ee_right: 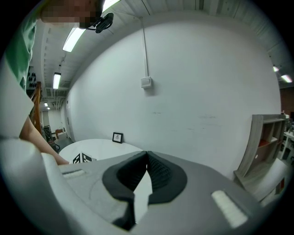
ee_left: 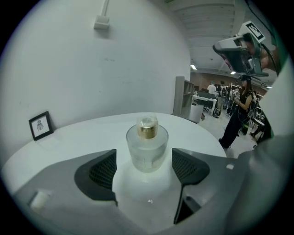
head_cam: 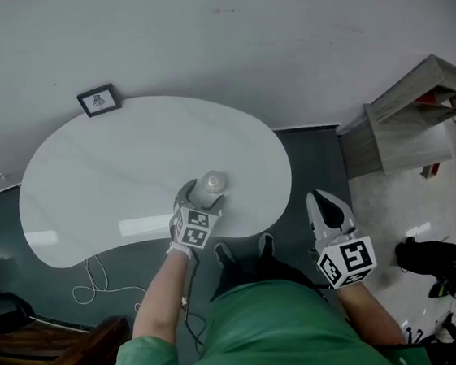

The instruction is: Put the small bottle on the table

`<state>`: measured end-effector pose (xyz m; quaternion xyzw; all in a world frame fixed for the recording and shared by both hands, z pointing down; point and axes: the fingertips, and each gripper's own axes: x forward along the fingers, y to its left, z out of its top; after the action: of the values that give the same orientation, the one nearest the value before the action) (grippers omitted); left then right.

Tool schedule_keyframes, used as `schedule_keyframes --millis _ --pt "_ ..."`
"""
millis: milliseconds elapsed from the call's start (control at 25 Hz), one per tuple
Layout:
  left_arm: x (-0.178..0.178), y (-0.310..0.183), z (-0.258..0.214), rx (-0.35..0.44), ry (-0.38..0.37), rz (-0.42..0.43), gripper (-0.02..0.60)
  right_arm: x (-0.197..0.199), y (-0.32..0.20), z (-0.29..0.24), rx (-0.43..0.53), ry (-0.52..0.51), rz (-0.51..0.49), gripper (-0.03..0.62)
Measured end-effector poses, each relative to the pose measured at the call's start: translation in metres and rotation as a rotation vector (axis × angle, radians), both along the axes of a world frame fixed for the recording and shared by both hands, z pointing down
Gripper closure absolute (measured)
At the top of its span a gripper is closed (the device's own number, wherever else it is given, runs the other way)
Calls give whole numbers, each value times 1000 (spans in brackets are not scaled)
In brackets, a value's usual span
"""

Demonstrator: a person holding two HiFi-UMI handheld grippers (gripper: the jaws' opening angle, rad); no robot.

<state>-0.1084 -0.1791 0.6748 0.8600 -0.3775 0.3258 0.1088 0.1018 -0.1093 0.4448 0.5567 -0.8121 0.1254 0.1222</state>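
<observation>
The small bottle (head_cam: 209, 185) is clear glass with a gold collar and a clear cap. It stands upright on the white table (head_cam: 104, 175) near the front edge. My left gripper (head_cam: 202, 193) is open around it. In the left gripper view the bottle (ee_left: 147, 144) sits between and slightly ahead of the two dark pads (ee_left: 103, 173), with a gap on each side. My right gripper (head_cam: 325, 206) hangs off the table's right side, over the floor. Its jaws are shut with nothing between them, as the right gripper view (ee_right: 146, 172) shows.
A small black picture frame (head_cam: 98, 100) leans against the wall at the table's far left. A grey shelf unit (head_cam: 417, 115) stands to the right. A white cable (head_cam: 93, 287) lies on the dark floor under the table's front, beside a wooden bench (head_cam: 43, 358). People (head_cam: 438, 264) are at the far right.
</observation>
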Motion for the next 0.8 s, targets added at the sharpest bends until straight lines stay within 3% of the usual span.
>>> schedule_keyframes --millis 200,320,400,440,600,800 --pt "-34 3 -28 19 65 -150 215 1 -6 -8 27 -15 -19 591" --pt "-55 6 -48 36 55 -236 234 4 -10 -13 47 -26 -23 591" --pt "-68 9 -68 76 60 -297 450 4 -13 -16 58 -34 -28 591" --pt "-72 10 -81 102 77 -328 501 4 -14 -17 61 -38 -32 591" --pt "-74 21 -140 203 176 -406 561 0 -15 -19 73 -56 -52 591" --pt "-59 38 -221 320 337 -429 572 -5 -19 -28 101 -83 -73 591"
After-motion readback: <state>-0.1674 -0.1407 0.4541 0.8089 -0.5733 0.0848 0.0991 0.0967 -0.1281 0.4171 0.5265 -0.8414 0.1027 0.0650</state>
